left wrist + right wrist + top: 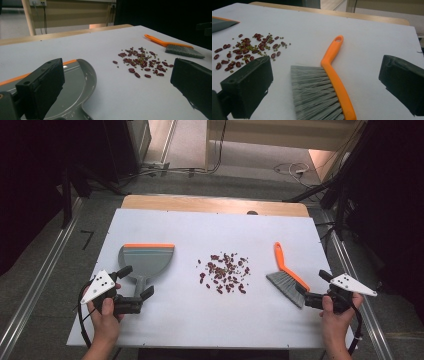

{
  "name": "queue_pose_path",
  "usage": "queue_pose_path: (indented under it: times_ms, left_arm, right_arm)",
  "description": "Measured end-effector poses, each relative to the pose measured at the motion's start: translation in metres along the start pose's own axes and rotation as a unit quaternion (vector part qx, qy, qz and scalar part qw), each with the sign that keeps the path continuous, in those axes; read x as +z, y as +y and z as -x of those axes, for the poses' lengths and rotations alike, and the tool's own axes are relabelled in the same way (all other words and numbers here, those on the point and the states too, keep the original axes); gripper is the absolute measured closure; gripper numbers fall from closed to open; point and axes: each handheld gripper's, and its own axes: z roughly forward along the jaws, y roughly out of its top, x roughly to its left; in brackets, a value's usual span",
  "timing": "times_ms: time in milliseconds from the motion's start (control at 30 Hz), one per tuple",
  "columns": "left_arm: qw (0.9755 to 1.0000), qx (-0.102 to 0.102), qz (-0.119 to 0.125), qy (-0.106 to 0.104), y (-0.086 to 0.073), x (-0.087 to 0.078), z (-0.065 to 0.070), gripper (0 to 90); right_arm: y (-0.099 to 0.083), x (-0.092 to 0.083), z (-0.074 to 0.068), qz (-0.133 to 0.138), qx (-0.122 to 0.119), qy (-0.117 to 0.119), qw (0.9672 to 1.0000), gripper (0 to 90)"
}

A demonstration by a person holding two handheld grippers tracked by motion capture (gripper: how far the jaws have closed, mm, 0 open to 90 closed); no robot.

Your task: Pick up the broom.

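Observation:
A grey dustpan [146, 260] with an orange lip lies at the left of the white board, its handle pointing toward me. My left gripper [136, 281] stands open, one jaw on each side of that handle; in the left gripper view the dustpan [75, 82] sits by the left jaw. A loose pile of red and green beans [225, 271] is scattered mid-board. At the right lies an orange-handled brush [287, 275] with grey bristles. My right gripper [313, 284] is open around the bristle end of the brush [332, 82], not touching it.
The white board [210, 320] covers a wooden table whose far edge [215, 204] shows at the back. Dark equipment, cables and floor rails surround the table. Bare board lies between the beans [249, 50] and each tool.

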Motion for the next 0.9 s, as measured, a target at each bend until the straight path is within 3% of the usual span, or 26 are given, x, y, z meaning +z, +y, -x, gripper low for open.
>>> queue_pose_path:
  times_ms: [333,533,767,900]
  left_arm:
    - [1.0,0.002,-0.007,-0.001,-0.001,0.003,0.0,0.0]
    - [0.9997,0.007,-0.021,-0.009,-0.002,0.008,0.003,0.0]
    - [0.9995,0.016,-0.025,-0.01,0.001,0.012,0.008,0.0]
    - [0.9998,0.001,-0.02,-0.008,0.003,0.011,0.007,0.0]
  right_arm:
    - [0.015,0.002,-0.007,0.003,-0.006,0.012,0.9999,0.0]
    - [0.028,0.008,-0.012,-0.011,-0.001,0.018,0.9998,0.0]
    - [0.048,0.033,-0.012,-0.047,-0.016,0.017,0.9986,0.0]
    - [0.06,0.047,-0.012,-0.067,-0.02,0.013,0.9975,0.0]
